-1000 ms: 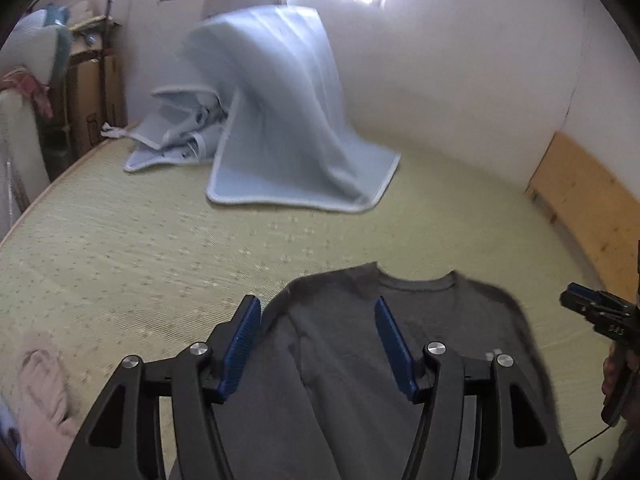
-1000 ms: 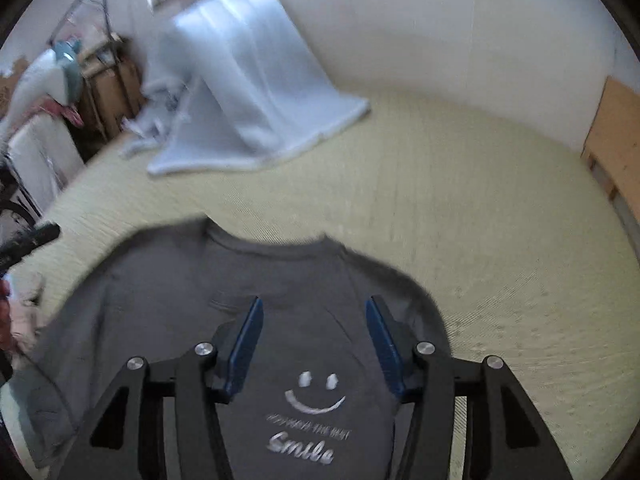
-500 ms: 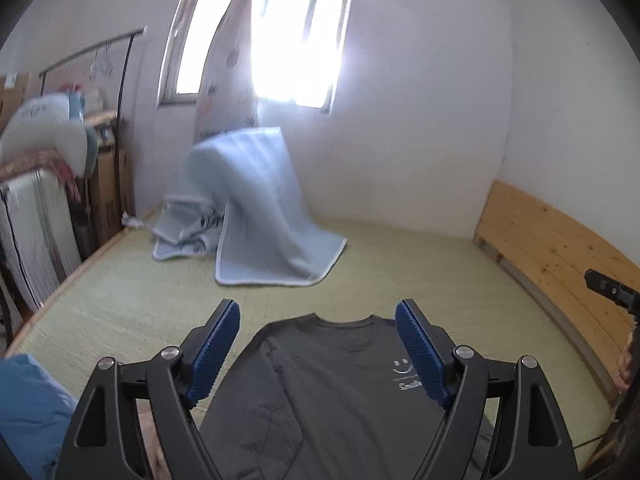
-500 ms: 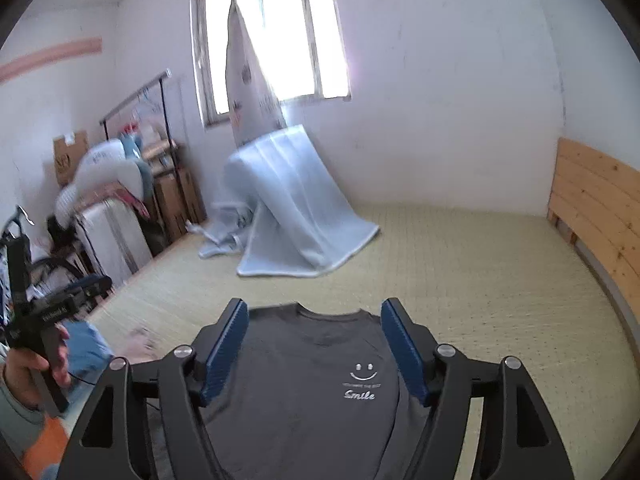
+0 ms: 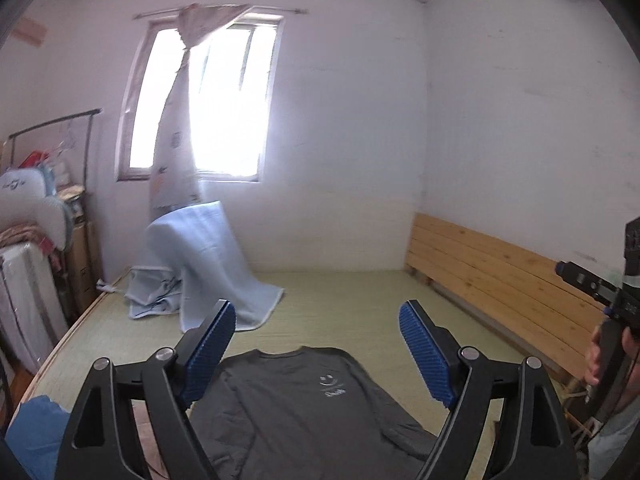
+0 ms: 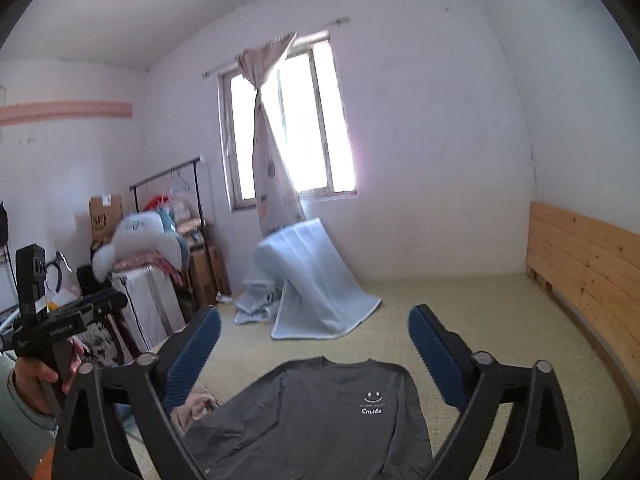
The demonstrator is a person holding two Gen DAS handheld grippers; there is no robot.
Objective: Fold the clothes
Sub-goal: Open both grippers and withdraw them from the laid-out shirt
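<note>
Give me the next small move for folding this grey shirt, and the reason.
Probably lower the left tongs toward the shirt's left sleeve. The grey shirt lies flat, face up on the mat, neck toward the window, unfolded. Both the left and the right tongs hang open above it, gripping nothing, so a sleeve fold seems the natural start.

Matt grey cloth shirt (image 6: 320, 412) on a woven straw mat (image 6: 480, 320); pale blue quilted blanket (image 6: 316, 280); bare planked wood board (image 6: 584, 264); ribbed blue pads (image 5: 208, 352) on matt black plastic claws
</note>
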